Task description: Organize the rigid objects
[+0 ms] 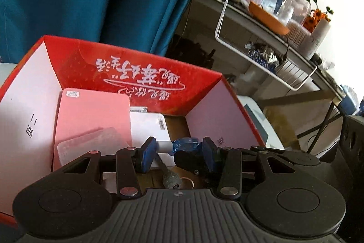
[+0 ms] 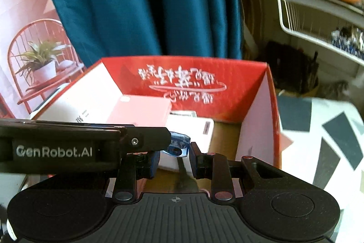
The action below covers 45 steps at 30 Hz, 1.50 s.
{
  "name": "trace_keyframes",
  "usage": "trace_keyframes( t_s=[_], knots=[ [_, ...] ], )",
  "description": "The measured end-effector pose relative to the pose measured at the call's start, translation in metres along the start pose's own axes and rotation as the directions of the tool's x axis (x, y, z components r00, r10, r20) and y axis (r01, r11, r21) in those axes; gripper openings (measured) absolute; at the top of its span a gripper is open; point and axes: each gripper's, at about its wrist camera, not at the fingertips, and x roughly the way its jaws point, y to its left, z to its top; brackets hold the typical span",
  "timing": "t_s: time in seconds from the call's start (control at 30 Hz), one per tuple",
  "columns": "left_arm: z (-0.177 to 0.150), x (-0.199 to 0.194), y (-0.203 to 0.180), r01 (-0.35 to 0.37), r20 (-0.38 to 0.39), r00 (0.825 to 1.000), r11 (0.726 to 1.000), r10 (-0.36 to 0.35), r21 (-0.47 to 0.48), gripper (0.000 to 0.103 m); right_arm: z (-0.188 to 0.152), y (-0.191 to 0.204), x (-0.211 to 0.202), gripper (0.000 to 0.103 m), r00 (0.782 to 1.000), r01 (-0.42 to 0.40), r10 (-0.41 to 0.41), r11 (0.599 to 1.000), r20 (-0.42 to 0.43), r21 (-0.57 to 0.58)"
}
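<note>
Keep left gripper (image 1: 176, 155) clenched end to end on blue-and-white tool (image 1: 182, 145) above red box (image 1: 141, 74), lower beside pink case (image 1: 91, 120); right gripper (image 2: 174, 159) near blue end, grasp unclear.

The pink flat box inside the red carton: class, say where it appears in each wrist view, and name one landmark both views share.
Left wrist view: the pink flat box leans at centre-left, against the carton's left wall.
Right wrist view: it lies left of centre, just above the other tool's black arm.
Shared landmark: the red carton with white lettering on its back wall.
</note>
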Motion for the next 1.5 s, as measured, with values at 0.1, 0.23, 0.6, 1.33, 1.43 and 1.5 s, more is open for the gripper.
trace_keyframes(
  t_s=[0.1, 0.23, 0.6, 1.33, 1.43, 1.5],
  knots=[
    [0.0, -0.002, 0.0, -0.014, -0.002, 1.0, 1.0, 0.014, 0.009, 0.05, -0.002, -0.002, 0.001, 0.028, 1.0, -0.001, 0.001, 1.0, -0.008, 0.015],
    [0.004, -0.012, -0.007, -0.055, 0.009, 0.998, 0.997, 0.054, 0.045, 0.06, 0.0, -0.003, -0.007, 0.039, 1.0, -0.002, 0.002, 1.0, 0.003, 0.031],
    [0.017, -0.11, -0.036, -0.17, 0.178, 0.973, 0.977, 0.147, 0.126, 0.103, 0.028, 0.025, -0.081, 0.102, 0.996, 0.031, -0.03, 0.999, 0.081, -0.011],
    [-0.004, -0.367, -0.092, -0.528, 0.435, 0.779, 0.846, 0.452, 0.067, 0.103, 0.043, 0.141, -0.339, 0.103, 0.941, 0.031, -0.024, 0.999, 0.336, -0.017],
    [-0.022, -0.389, -0.096, -0.556, 0.456, 0.752, 0.83, 0.476, 0.052, 0.103, 0.031, 0.152, -0.362, 0.103, 0.93, 0.016, -0.009, 1.0, 0.368, -0.017],
    [-0.035, -0.4, -0.097, -0.571, 0.468, 0.735, 0.82, 0.491, 0.037, 0.103, 0.02, 0.156, -0.372, 0.103, 0.925, 0.002, 0.0, 1.0, 0.38, -0.005]
  ],
)
